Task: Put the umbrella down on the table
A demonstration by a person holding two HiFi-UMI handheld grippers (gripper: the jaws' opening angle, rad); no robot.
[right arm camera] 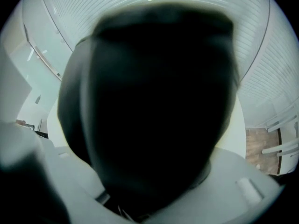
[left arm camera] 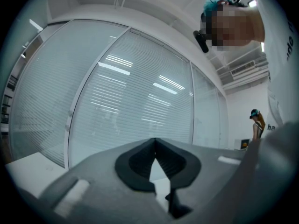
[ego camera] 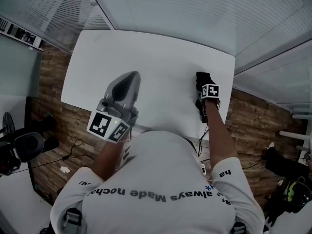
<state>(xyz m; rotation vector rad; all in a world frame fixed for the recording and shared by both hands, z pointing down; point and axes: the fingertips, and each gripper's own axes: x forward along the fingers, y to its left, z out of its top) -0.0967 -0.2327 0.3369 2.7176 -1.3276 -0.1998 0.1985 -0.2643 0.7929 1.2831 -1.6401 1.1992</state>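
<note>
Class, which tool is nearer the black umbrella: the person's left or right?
Right. The right tool has the umbrella between its jaws; the left tool is held apart from it, off to the umbrella's left, shut and empty.

White T-shirt (ego camera: 161,167) with dark lettering (ego camera: 161,195)

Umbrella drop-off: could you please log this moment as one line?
left tongs: shut, empty, held level | right tongs: pointing down at white table, wide around black umbrella | grip: unclear

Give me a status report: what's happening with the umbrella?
Left tongs shut, empty. Right tongs around black umbrella over table, grip unclear. No obstruction seen.
</note>
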